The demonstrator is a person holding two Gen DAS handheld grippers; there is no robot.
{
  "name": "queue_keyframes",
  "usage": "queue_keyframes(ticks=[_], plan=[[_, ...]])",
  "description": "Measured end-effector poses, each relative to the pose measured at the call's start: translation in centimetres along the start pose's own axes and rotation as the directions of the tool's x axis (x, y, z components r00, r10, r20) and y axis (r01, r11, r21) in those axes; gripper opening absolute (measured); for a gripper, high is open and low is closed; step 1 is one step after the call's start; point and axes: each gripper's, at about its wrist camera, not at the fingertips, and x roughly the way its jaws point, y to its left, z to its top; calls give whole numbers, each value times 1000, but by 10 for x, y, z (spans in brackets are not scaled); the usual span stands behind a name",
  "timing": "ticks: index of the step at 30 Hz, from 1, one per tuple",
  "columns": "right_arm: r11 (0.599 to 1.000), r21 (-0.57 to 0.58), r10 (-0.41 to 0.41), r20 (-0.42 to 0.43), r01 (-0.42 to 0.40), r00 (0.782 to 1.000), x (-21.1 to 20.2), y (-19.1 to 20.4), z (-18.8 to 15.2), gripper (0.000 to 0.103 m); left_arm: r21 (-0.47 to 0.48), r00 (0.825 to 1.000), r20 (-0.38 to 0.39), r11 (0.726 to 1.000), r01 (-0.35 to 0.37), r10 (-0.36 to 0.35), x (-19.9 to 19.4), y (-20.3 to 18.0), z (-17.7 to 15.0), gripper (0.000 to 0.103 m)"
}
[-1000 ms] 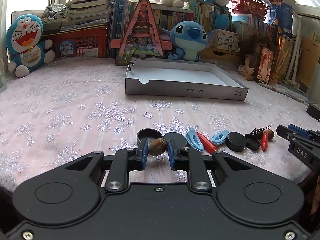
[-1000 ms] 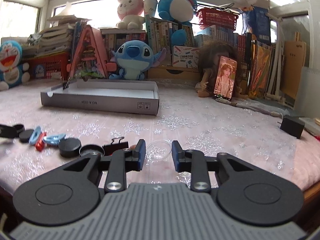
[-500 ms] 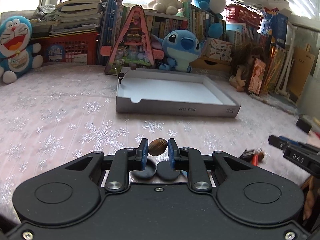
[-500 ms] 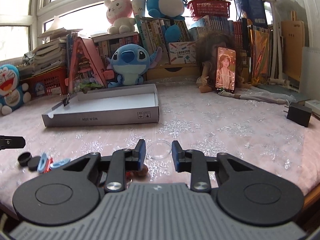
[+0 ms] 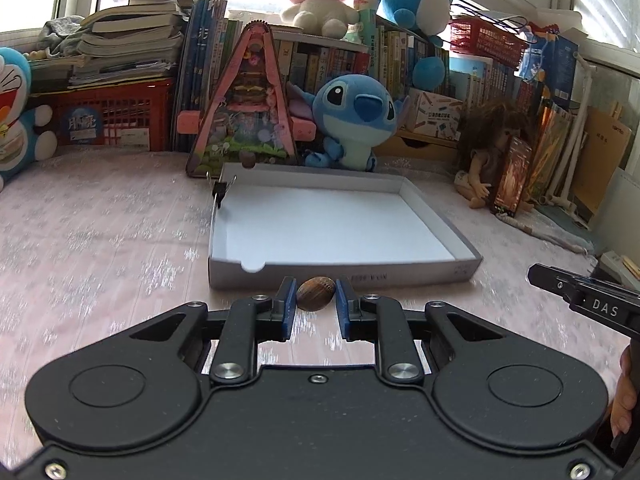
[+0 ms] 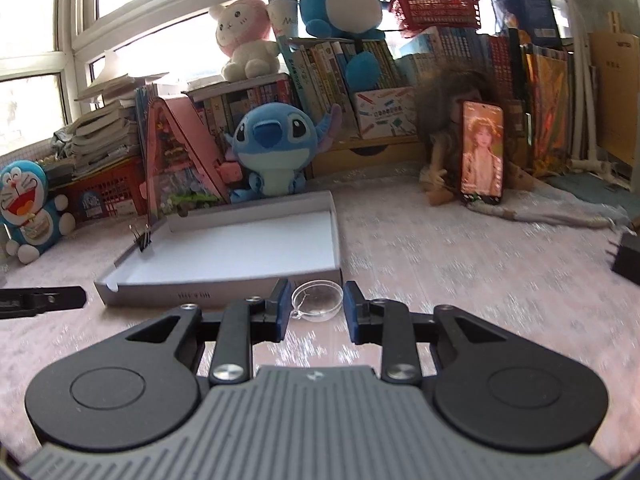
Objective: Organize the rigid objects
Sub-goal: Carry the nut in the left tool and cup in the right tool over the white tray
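Right now the left gripper [image 5: 316, 300] holds a brown nut [image 5: 315, 299] between its blue pads [image 5: 289, 307]. Its jaws are narrow and press the nut from both sides. The nut hangs in the air, just in front of the near wall of the box [image 5: 344, 274].

The right gripper [image 6: 313, 306] has a clear round cup [image 6: 317, 302] between its pads [image 6: 282, 309]. Its jaws look closed on the cup's sides, and the cup looks lifted too, near the right front corner of the box [image 6: 224, 295].

Past both grippers, the box floor is white and mostly bare. A black clip [image 5: 219, 191] bites the far left corner of the box. A small brown thing sits behind the back wall, but I cannot tell what it is.

Far back are a blue plush [image 5: 352, 120], a pink toy house [image 5: 248, 108] and books [image 5: 132, 40].

I think the step in hand is carrying the nut and the cup into the box. To do it well, keep the squeeze steady, because the nut is round and smooth and may roll or pop out. Lift high enough to clear the wall. Bring the nut low over the white floor before letting go, so it does not bounce away. Set the cup down apart from the nut, and keep the two grippers from bumping.
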Motion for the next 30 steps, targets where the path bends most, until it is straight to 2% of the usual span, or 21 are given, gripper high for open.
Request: queue_keyframes(ticks=[10,15,21,25,30], plan=[[999,-11,49,-59,-50,997,51,6,42,33,-30,998,-68,1000,3,-5,58,7,48,19],[998,29,52,-129,-49,990,85,5,57,33,-66,992,-128,998,-7,-2,92,13,65,19],[996,72,66,-218,-51,974,125,7,65,33,-117,978,-207,992,-36,11,135,20,78,19],[998,61,48,-267,-32,963,151,13,66,33,-101,967,-244,990,-100,73,166,19,78,19],[997,78,41,-337,-15,941,180,16,64,33,-124,956,-288,987,-103,64,189,20,80,19]])
